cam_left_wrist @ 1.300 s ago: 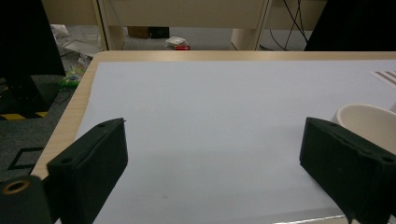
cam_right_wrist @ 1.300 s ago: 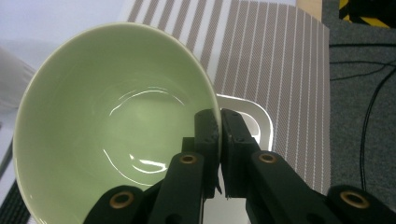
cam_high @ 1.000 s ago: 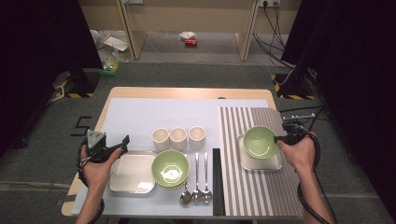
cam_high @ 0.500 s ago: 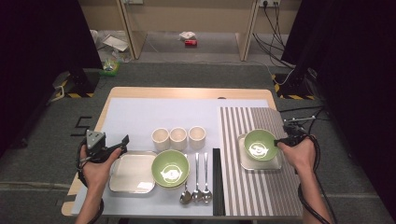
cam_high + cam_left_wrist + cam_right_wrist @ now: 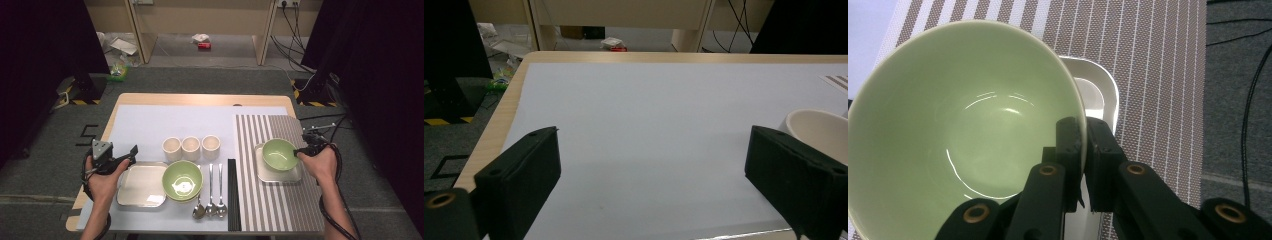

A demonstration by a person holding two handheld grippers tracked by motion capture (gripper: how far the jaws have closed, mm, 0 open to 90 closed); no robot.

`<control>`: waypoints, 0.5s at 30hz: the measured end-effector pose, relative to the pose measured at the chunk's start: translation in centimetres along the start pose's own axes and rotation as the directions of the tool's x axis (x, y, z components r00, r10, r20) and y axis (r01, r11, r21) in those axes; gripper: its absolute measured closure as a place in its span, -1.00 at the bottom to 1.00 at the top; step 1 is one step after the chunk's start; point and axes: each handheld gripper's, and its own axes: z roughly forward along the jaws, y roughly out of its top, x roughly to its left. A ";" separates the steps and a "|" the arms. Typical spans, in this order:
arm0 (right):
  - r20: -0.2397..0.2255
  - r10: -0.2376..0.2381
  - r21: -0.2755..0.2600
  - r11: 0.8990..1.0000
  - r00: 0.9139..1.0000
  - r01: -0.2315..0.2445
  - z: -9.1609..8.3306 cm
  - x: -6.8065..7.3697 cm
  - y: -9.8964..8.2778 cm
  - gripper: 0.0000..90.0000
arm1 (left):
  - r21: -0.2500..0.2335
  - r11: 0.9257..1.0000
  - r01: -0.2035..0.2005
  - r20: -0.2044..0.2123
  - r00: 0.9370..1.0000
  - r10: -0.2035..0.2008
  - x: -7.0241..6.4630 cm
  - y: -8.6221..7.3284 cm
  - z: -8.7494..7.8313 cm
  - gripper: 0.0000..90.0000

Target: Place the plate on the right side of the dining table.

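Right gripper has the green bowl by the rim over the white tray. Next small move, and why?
Probably open the jaws: the right gripper pinches the rim of the pale green ceramic bowl, which looks set on the white square tray on the striped placemat.

A wooden table (image 5: 200, 99) carries a pale sheet (image 5: 165, 125) and striped mat (image 5: 280, 210).
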 end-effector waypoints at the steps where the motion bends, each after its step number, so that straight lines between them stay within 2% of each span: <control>1: 0.000 -0.004 0.002 1.000 1.000 0.004 0.0 0.0 0.0 0.91 | 0.001 1.000 -0.001 0.000 1.000 0.001 0.0 0.0 0.0 -0.85; 4: 0.000 -0.012 -0.003 1.000 1.000 0.012 0.1 0.0 0.0 0.88 | 0.000 1.000 0.000 0.000 1.000 0.000 0.0 0.0 0.0 -0.85; 7: 0.011 -0.018 -0.018 1.000 1.000 0.018 0.0 0.0 -0.1 0.78 | 0.002 1.000 -0.001 -0.001 1.000 0.001 0.0 0.0 0.0 -0.85; 15: -0.001 -0.019 -0.057 0.998 1.000 0.019 -0.9 0.3 0.2 0.58 | 0.003 1.000 -0.001 0.000 1.000 0.001 -0.1 0.1 0.0 -0.85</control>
